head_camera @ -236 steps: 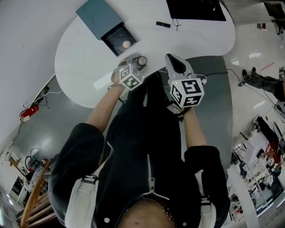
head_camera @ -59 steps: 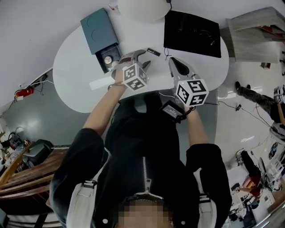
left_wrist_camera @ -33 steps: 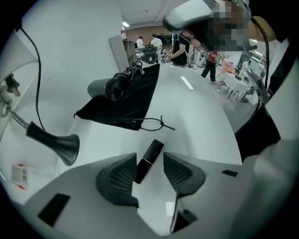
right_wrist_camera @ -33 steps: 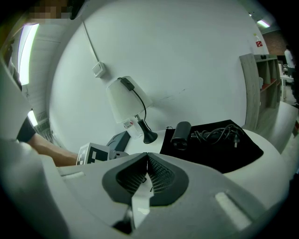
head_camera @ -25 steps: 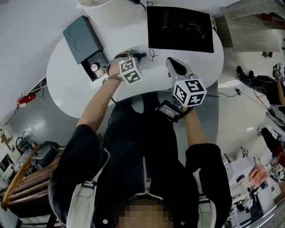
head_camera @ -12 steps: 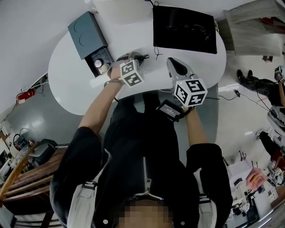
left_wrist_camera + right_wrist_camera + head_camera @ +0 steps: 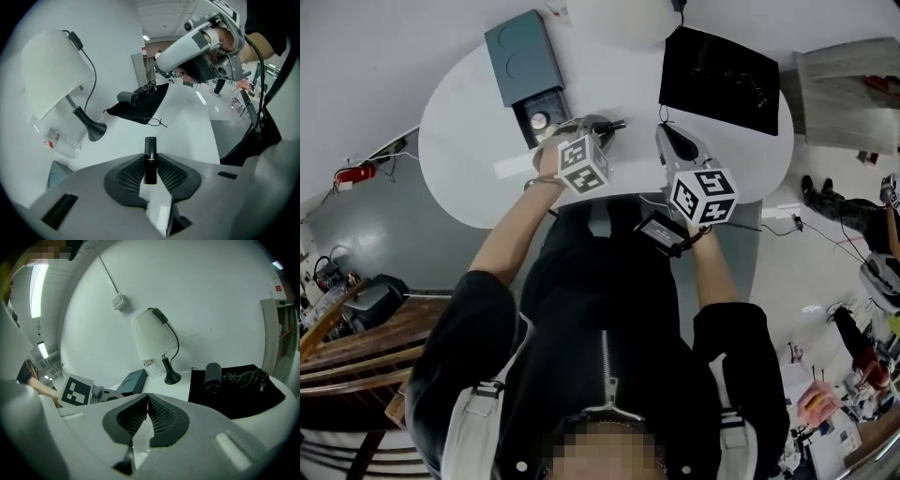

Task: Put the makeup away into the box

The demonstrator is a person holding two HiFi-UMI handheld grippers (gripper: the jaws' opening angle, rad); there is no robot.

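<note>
While the big white table point(image 7: 464, 141) has lots of room, the spot to reach is small: the blue-green box point(image 7: 523, 54) sits at the far left of it, with its dark drawer point(image 7: 555, 101) pulled out toward the person. The left tongs point(image 7: 150, 165) are just to the right of that drawer. They pinch a thin black lipstick point(image 7: 150, 145) by its lower half, and its top pokes out past the tips. I think the step now is to carry the lipstick over the drawer and put it in. To do that well, the left tongs should go over the bare part of the drawer, beside the little round case point(image 7: 540, 120) that lies there. They should come down low and only then let go, so the lipstick does not roll or bounce out. The grip looks snug and in the middle of the pads. The right tongs point(image 7: 146, 411) are shut tight with nothing in them, off to the right, and should keep out of the way. Some things are hard to see. The white lamp point(image 7: 151, 338) is cut off at the top of the head view. On the black cloth point(image 7: 722, 70) lies a dark thing point(image 7: 213, 375) with a cord, and I cannot tell what it is. From above, the drawer is small and dark, so I cannot tell how much room is left in it.
</note>
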